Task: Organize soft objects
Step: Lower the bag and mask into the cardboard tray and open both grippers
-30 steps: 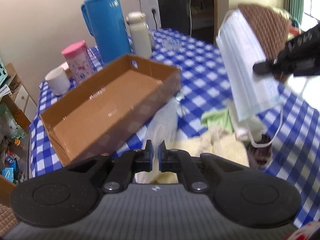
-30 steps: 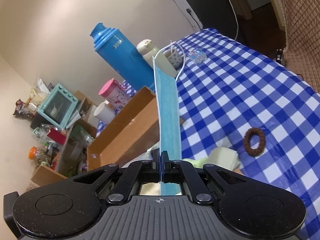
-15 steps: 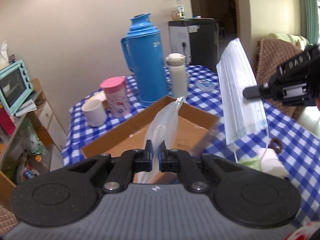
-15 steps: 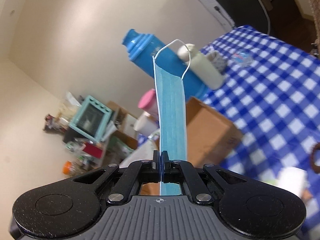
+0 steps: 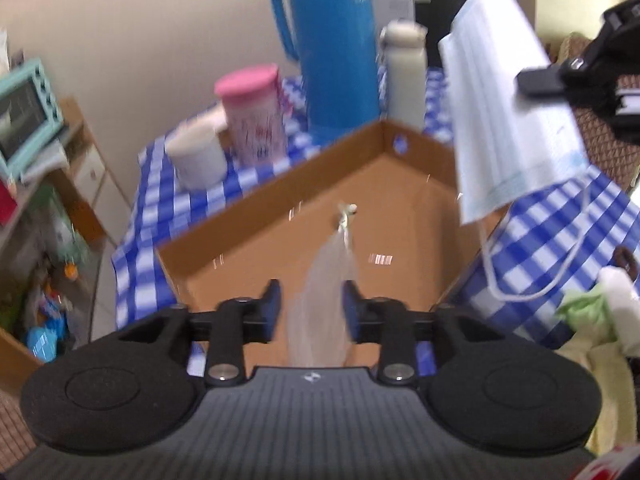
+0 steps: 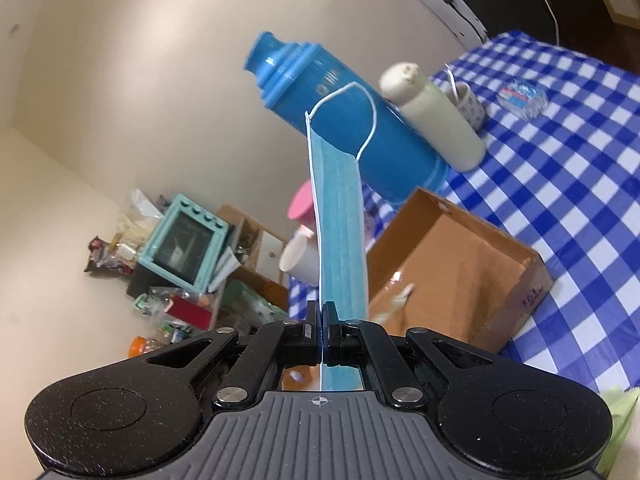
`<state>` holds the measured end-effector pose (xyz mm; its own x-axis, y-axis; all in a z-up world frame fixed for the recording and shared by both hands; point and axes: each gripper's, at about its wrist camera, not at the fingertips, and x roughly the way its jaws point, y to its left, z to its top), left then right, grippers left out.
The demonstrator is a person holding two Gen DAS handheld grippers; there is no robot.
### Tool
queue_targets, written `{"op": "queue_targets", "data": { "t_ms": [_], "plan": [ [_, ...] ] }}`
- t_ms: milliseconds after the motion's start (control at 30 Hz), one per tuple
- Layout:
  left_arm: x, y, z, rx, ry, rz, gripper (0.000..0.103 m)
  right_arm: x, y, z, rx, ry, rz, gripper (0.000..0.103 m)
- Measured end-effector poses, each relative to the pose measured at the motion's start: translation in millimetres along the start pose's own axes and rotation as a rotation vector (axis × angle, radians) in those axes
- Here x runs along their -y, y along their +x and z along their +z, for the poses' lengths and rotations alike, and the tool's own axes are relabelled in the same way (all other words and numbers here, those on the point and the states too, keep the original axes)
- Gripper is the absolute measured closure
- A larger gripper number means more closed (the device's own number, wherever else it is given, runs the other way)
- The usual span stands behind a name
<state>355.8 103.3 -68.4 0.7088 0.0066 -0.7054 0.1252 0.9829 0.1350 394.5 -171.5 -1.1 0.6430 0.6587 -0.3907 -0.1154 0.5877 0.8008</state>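
Observation:
My left gripper (image 5: 310, 304) is open above the brown cardboard box (image 5: 400, 208). A thin clear plastic bag (image 5: 324, 304) is between the parted fingers, blurred, over the box floor. My right gripper (image 6: 322, 314) is shut on a blue face mask (image 6: 340, 220), which stands up from the jaws. In the left wrist view the mask (image 5: 508, 120) hangs over the box's right side, held by the right gripper (image 5: 568, 76). The box also shows in the right wrist view (image 6: 472, 268), with the bag (image 6: 394, 304) inside it.
A blue thermos (image 5: 336, 48), white bottle (image 5: 406, 72), pink-lidded cup (image 5: 254, 112) and white mug (image 5: 196, 156) stand behind the box on the blue checked tablecloth (image 5: 560, 232). Green and yellow cloths (image 5: 592, 320) and a brown hair tie (image 5: 624, 258) lie at the right.
My left gripper has opened and let go of the plastic bag over the box. The right gripper has carried the mask closer over the box.

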Motion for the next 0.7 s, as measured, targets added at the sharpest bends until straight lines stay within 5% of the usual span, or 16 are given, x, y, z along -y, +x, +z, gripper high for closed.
{"op": "queue_targets", "data": {
  "t_ms": [467, 567, 600, 633, 700],
  "plan": [
    [-41.9, -3.1, -2.7, -0.001, -0.119, 0.032, 0.069, 9.2, 46.5, -10.7, 0.031, 0.094, 0.101, 0.102],
    [-43.7, -2.8, -5.9, -0.008, -0.144, 0.014, 0.069, 18.5, 68.0, -14.2, 0.006, 0.084, 0.045, 0.101],
    [-43.3, -2.8, -7.4, -0.011, -0.150, 0.007, 0.069, 22.4, 79.4, -15.3, -0.041, 0.063, -0.010, 0.092],
    [-43.0, -3.1, -8.5, -0.015, -0.153, 0.003, 0.069, 27.0, 90.5, -17.5, -0.091, 0.051, -0.070, 0.064],
    [-42.0, -4.8, -10.8, -0.019, -0.157, -0.001, 0.068, 36.6, 101.6, -23.6, -0.131, 0.030, -0.174, 0.036]
  ]
}}
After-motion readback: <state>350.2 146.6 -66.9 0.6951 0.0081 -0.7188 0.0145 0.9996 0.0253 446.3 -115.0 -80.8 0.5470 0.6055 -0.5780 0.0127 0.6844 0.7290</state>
